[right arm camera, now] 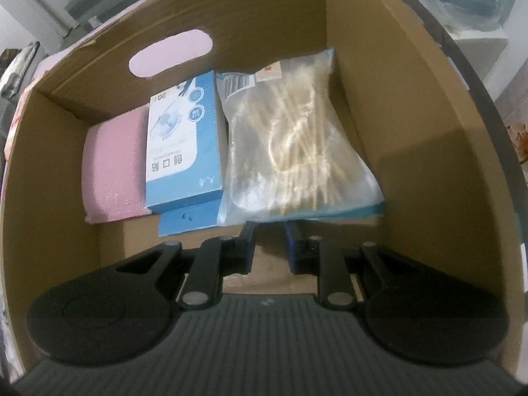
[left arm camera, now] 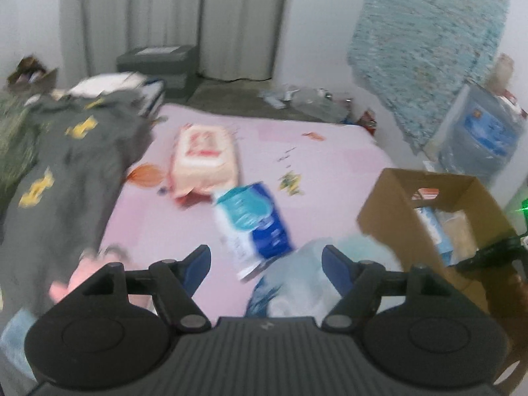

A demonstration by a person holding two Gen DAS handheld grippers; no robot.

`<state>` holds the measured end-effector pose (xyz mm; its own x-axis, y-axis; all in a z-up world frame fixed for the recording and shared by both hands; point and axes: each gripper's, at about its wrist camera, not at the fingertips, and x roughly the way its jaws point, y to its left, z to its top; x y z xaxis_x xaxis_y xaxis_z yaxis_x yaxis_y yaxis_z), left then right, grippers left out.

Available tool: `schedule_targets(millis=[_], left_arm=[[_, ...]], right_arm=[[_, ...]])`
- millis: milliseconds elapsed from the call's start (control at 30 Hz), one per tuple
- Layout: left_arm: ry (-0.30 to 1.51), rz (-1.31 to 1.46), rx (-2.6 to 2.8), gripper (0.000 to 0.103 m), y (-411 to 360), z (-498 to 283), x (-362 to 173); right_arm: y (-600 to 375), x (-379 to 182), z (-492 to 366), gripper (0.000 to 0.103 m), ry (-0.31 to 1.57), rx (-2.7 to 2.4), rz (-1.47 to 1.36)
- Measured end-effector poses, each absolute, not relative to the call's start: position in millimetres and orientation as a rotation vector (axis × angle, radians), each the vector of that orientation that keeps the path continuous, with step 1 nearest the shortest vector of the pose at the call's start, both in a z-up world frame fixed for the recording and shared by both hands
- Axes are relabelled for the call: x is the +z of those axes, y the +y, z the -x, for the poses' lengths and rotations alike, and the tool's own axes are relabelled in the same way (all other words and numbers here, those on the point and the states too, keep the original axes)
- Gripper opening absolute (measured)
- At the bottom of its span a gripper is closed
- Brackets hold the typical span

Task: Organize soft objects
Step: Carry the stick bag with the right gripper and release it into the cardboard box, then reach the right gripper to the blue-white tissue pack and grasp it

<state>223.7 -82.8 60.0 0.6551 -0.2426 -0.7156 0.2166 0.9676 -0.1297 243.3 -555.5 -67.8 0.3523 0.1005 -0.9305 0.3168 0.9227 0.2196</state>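
Softness and lightness are expected of the blue tissue pack (left arm camera: pixel 252 227) lying on the pink bedsheet (left arm camera: pixel 330 165) ahead of the wide-spread, empty left gripper (left arm camera: pixel 266 260), best pinched across its middle, while the right gripper (right arm camera: pixel 269 247), nearly closed on nothing, is lowered inside the cardboard box (right arm camera: pixel 412 132).

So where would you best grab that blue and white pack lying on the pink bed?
Probably across the narrow width of the blue and white pack, near its middle, coming from above. It lies flat and long, and its soft sides should squash between the jaws.
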Motion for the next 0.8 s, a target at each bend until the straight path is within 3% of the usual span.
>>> schedule_targets(millis=[400,800], left_arm=[[0.813,0.071,-0.225,0.097,-33,-184,34],[0.82,0.069,-0.264,0.103,-26,-164,29]], right_arm=[[-541,-54,-229,0.023,1.135,-0.211,-0.337],[-550,-69,-229,0.025,1.187,-0.207,-0.41]])
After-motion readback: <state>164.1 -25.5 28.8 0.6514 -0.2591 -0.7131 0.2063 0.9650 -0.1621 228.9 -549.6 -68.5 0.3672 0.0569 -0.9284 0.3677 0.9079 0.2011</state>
